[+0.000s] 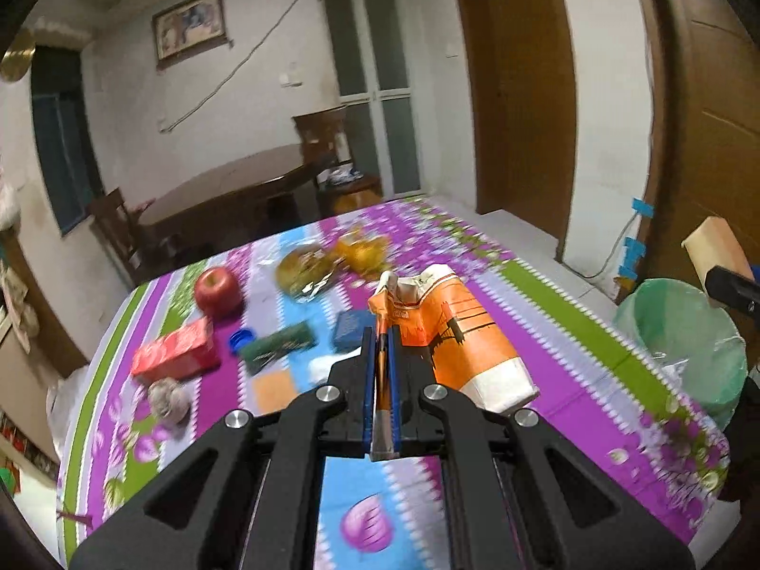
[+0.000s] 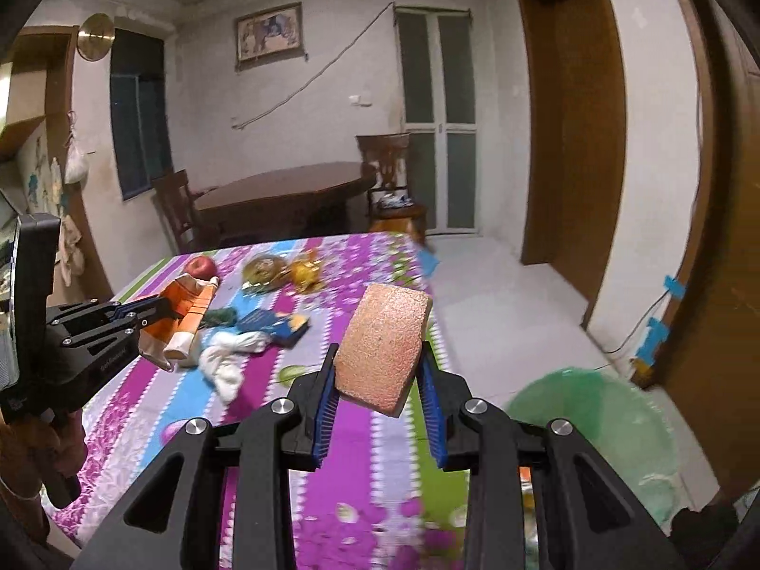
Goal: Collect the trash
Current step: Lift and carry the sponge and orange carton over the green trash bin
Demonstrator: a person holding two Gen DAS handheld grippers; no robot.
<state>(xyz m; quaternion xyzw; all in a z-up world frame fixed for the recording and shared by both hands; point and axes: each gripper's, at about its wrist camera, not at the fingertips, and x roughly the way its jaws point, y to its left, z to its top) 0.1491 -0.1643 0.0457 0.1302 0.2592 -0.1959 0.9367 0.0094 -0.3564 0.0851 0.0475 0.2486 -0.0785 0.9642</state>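
While the left tool (image 1: 381, 361) is clamped tight on the flattened edge of an orange and white carton (image 1: 456, 332), the print on that carton is too smeared to read. The right tool (image 2: 380, 380) stands partly apart, its blue pads squeezing an orange sponge (image 2: 384, 346) held tilted above the table (image 2: 332, 475). Down at the right sits a bin with a green bag (image 2: 593, 432), its rim cut off by the tool's arms. Further out on the floral cloth: a white crumpled rag (image 2: 228, 361), a blue box (image 1: 352, 330), a dark green packet (image 1: 280, 346), a blue bottle cap (image 1: 241, 339), a red box (image 1: 176, 354) and a red apple (image 1: 216, 289). All their labels are blurred. The yellowish wrappers (image 1: 332, 261) at the far edge are just mush, can't tell what they are.
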